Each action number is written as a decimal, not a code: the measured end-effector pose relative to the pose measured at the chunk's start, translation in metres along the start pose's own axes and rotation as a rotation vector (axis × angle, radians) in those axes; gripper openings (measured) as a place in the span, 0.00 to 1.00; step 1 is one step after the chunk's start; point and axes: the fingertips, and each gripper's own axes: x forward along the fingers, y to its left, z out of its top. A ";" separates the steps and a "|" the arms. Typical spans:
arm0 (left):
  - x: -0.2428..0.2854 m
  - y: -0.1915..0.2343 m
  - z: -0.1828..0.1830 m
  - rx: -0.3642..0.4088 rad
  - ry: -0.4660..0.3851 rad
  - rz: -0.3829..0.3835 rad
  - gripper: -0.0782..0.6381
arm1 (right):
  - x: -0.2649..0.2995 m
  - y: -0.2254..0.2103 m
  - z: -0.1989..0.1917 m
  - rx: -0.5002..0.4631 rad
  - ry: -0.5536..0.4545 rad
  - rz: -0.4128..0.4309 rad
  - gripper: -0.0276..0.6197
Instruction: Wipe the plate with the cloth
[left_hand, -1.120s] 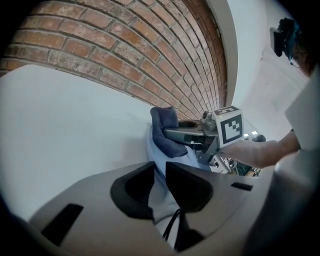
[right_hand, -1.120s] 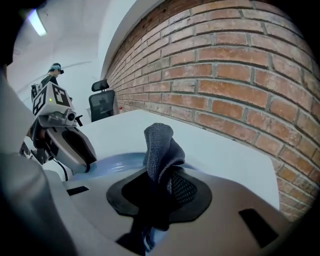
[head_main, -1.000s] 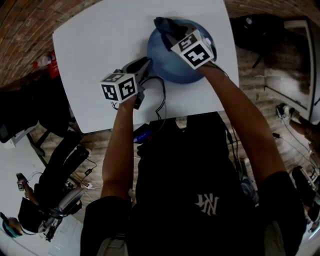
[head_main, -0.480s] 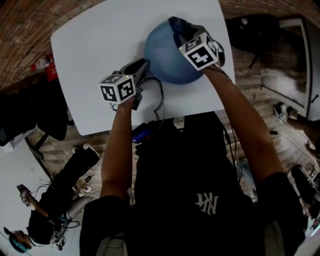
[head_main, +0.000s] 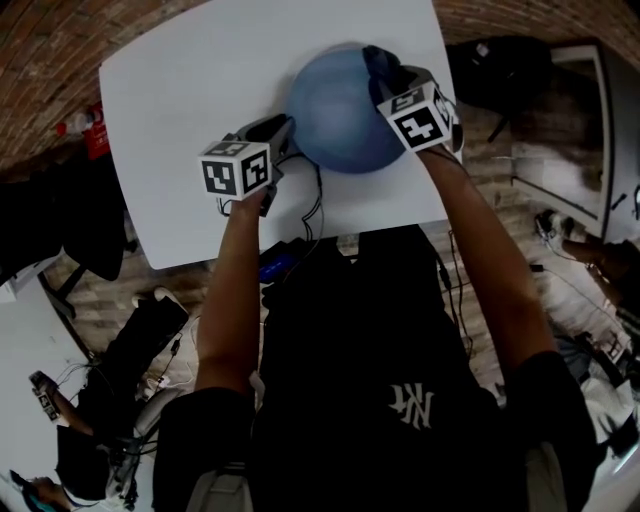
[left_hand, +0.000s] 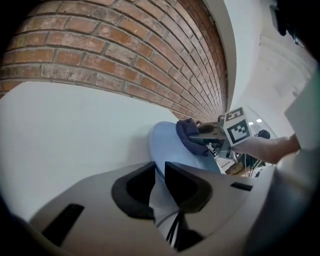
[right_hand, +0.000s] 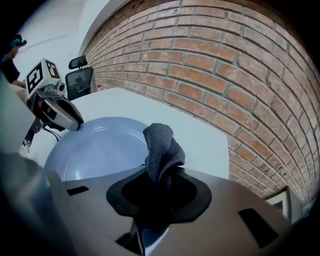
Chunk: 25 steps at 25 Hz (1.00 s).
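right tool (right_hand: 159, 182) clenched on cloth (right_hand: 160, 145), pressed at far right rim of plate (head_main: 335, 110). left tool (left_hand: 159, 177) pinches near left edge, seemingly steadying it on surface (head_main: 190, 90). wiping under way; most of face likely left to do.

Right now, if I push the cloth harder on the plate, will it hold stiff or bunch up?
Likely floppy: the cloth folds over above the right gripper's jaws, so it should bunch. The plate looks smooth, so the cloth may glide easily.
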 end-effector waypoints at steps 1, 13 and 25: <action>0.000 -0.001 0.000 -0.007 -0.002 -0.005 0.19 | -0.002 0.000 -0.002 0.001 0.000 -0.001 0.20; 0.003 -0.006 -0.001 -0.039 -0.019 -0.023 0.19 | -0.040 0.072 0.098 0.170 -0.331 0.272 0.20; 0.009 -0.009 -0.002 -0.062 -0.027 -0.030 0.19 | 0.020 0.123 0.083 0.123 -0.231 0.359 0.20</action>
